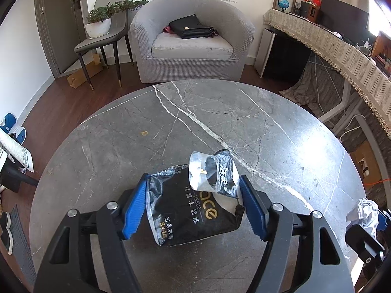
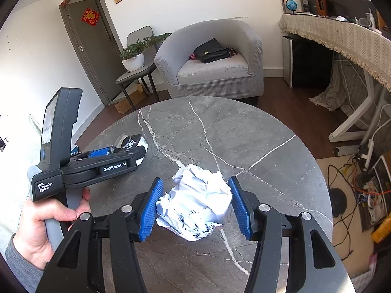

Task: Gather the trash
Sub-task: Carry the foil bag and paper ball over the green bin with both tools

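**A:** Where is the trash, and how does it lie to the fingers?

**B:** In the left wrist view, an empty black tissue wrapper (image 1: 193, 205) lies on the round grey marble table (image 1: 122, 134), at lower centre of the frame. It sits directly between the blue pads (image 1: 135, 210) of the left gripper (image 1: 195, 207). Its long axis runs away from the camera toward upper right, ending in a curled clear flap. The jaws stand fairly wide; the left pad touches the wrapper's crinkled edge and the right pad is at the flap's edge. Whether they press yet, I cannot tell, so I judge the grip not made.

**A:** And the other piece?

**B:** In the right wrist view, a crumpled white paper ball (image 2: 195, 205) fills the lower centre. The right gripper (image 2: 195, 206) is closed onto it at a middling width, both blue pads against its sides. It appears held just above the tabletop.

**A:** So which hand acts next?

**B:** By my reading, the left. It only needs to close across the wrapper's short width.

**A:** How is it posed?

**B:** Seen at the left of the right view, a hand (image 2: 41, 229) in a grey sleeve grips the left handle, the tool tilted down over the wrapper near the table's left edge. The grippers are near one another, apart.
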A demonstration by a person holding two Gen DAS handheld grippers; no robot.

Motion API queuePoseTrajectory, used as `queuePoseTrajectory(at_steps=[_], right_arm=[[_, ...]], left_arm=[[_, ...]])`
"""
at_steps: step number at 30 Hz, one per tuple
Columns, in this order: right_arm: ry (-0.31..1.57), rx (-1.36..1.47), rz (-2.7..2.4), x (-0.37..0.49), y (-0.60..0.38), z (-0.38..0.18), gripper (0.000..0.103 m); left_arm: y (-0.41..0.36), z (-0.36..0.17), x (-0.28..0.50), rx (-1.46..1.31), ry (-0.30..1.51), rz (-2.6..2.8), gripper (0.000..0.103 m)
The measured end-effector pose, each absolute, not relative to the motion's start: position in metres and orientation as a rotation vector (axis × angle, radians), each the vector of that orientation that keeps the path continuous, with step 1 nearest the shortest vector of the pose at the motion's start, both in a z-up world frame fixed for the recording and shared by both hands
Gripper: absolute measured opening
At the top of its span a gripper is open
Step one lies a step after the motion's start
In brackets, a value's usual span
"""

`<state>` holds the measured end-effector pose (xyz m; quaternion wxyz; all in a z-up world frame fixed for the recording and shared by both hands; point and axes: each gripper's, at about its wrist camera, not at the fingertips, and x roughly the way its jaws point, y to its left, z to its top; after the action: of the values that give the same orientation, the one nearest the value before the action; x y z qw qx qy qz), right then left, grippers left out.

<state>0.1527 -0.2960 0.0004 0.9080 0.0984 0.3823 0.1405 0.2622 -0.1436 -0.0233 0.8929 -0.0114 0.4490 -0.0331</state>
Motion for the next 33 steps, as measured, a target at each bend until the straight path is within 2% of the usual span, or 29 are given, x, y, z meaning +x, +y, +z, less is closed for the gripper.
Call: queuePoseTrajectory(at_steps=[7,21,33], right_arm=[[0.789,0.166,0.322,0.147,-0.272,0.005,0.056],[0.804,0.111,0.402,0.143,-0.218,0.011,0.056],[0.790,0.037,0.502,0.136,-0.132,0.029,0.056]], left_arm=[[-0.119,-0.020,0.237,-0.038,0.925,-0.083,0.070],[-0.052,0.006,0.185,-0.074,0.886,-0.080,0.070],[0.024,0.024,0.144,-0.063,0.851,-0.055,0.070]])
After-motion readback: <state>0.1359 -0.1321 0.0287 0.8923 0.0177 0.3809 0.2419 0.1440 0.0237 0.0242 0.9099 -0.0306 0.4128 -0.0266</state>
